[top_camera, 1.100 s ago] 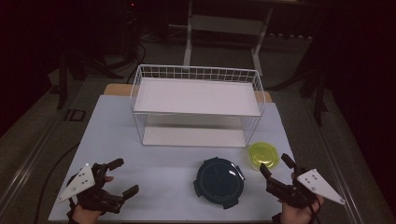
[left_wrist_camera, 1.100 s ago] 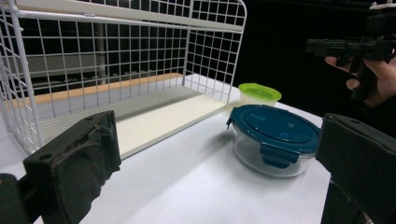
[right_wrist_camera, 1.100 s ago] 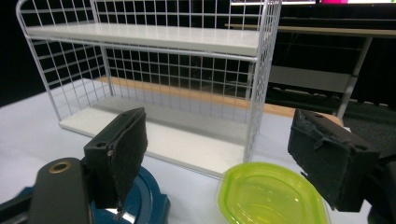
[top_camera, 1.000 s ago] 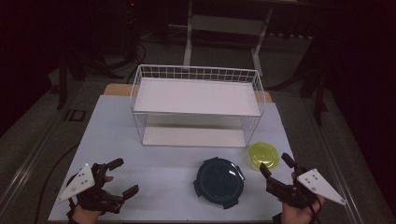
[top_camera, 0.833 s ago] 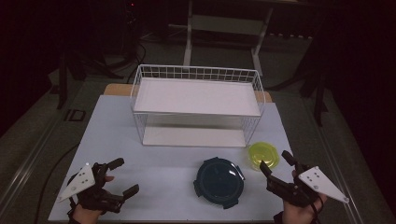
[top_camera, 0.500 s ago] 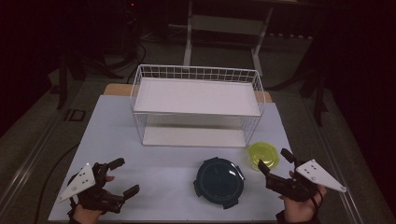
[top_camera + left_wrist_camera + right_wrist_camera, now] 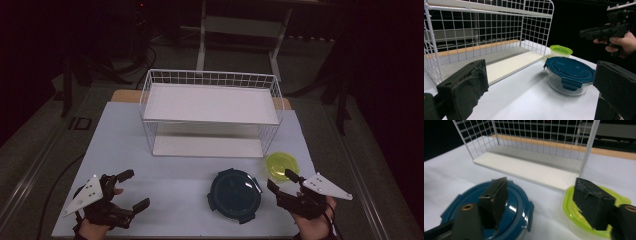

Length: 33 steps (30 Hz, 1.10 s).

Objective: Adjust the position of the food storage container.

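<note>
Since the earlier frames the right gripper [image 7: 283, 182] has been carried slightly left and forward toward the two containers, and its fingers [image 7: 594, 203] have just been closing a little with nothing between them; they stand released. The left gripper [image 7: 132, 189] has been kept in place at the near left, its fingers [image 7: 464, 88] spread apart and empty.

The worktop [image 7: 125, 150] is largely bare on its left half, so open room is found there and along the near edge. The white wire rack [image 7: 210, 112] is set at the far middle, its lower shelf edge lying just beyond the containers. The blue-lidded round container [image 7: 235, 195] is seen near centre-right, close to the near edge. The smaller green-lidded container [image 7: 281, 165] stands just right of it and farther off, beside the rack's right corner post, not far from the worktop's right edge.
</note>
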Each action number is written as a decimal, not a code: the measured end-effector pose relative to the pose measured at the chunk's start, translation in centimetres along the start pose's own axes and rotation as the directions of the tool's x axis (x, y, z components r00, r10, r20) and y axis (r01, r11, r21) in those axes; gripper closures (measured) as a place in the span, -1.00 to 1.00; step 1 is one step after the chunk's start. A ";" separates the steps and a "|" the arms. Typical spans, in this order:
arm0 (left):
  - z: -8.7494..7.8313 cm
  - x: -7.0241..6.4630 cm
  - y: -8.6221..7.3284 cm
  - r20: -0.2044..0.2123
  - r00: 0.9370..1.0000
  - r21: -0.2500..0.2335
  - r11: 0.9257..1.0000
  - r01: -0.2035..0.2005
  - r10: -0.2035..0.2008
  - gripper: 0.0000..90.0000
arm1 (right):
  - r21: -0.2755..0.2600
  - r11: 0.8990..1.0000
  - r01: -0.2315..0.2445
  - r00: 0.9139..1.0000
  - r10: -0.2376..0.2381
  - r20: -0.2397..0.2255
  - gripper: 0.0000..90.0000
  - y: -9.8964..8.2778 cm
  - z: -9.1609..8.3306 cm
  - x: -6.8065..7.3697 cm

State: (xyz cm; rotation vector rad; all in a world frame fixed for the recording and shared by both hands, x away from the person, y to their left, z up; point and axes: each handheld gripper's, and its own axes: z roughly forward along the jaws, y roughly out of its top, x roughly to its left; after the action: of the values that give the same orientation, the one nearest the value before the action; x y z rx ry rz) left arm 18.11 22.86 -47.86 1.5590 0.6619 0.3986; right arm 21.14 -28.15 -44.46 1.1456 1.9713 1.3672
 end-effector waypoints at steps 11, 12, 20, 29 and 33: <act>0.2 0.0 0.0 0.002 1.000 0.007 1.000 -0.005 0.005 -1.00 | 0.143 0.990 -0.001 0.998 0.010 -0.066 0.88 -2.4 1.1 -0.5; 0.2 0.0 -0.1 0.003 1.000 0.007 1.000 -0.004 0.004 -1.00 | 0.153 0.988 -0.003 0.998 0.013 -0.069 0.93 -2.6 1.2 -0.5; 0.3 0.0 -0.1 0.007 1.000 0.011 1.000 -0.007 0.007 -1.00 | 0.237 0.971 0.009 0.991 0.023 -0.132 1.00 -3.6 2.1 0.0; 0.4 0.0 -0.2 0.010 1.000 0.015 1.000 -0.003 0.003 -1.00 | 0.274 0.962 0.017 0.989 0.023 -0.143 1.00 -4.1 2.8 0.3; 0.5 0.0 -0.2 0.013 1.000 0.021 1.000 -0.004 0.004 -1.00 | 0.275 0.961 0.003 0.989 0.038 -0.146 1.00 -4.1 2.8 0.2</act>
State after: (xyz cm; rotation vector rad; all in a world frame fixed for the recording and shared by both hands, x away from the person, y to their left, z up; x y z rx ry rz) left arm 18.37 22.46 -48.11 1.5820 0.6555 0.3853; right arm 21.67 -27.16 -49.33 1.2134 2.3216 1.2475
